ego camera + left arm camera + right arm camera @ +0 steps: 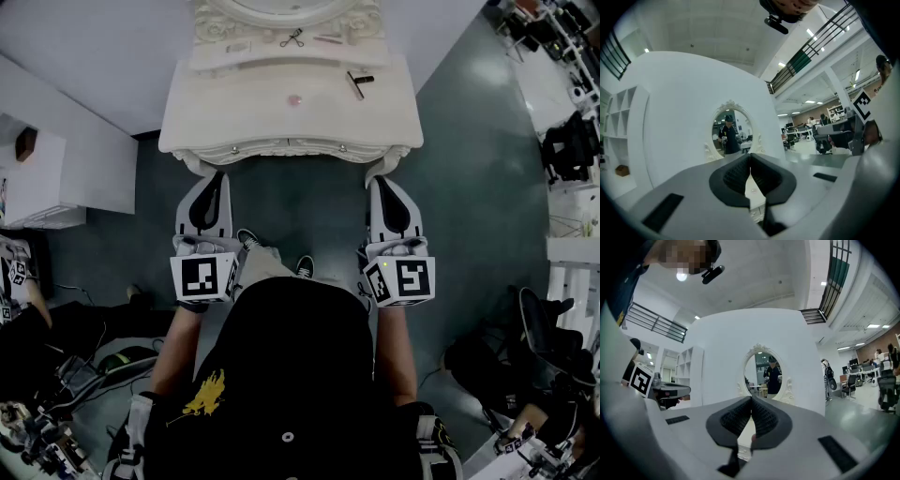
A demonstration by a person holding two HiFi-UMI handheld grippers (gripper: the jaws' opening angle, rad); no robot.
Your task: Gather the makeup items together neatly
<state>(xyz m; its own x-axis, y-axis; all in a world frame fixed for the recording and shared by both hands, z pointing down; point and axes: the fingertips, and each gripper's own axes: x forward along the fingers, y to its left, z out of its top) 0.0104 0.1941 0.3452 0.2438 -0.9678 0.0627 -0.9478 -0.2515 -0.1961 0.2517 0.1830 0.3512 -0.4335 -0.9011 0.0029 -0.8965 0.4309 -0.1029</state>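
Before a white dressing table [234,117], the left gripper [213,178] and right gripper [384,181] hung level, jaws closed on nothing. On its top lay a makeup brush [357,83], a scissor-handled tool [292,38] and a small pink piece [293,99], well apart.

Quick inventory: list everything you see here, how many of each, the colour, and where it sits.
table: one, white, ahead of both grippers
mirror: one, oval, white frame, at the table's back
scissor-like tool: one, dark, back ledge
small pale items: about two, back ledge, too small to tell
round item: one, pink, mid tabletop
slim sticks: seemingly two, pale and black, tabletop right
shelf unit: one, white, left of the table
shoes: two, dark, on the floor
left gripper: grey, shut, empty
right gripper: grey, shut, empty
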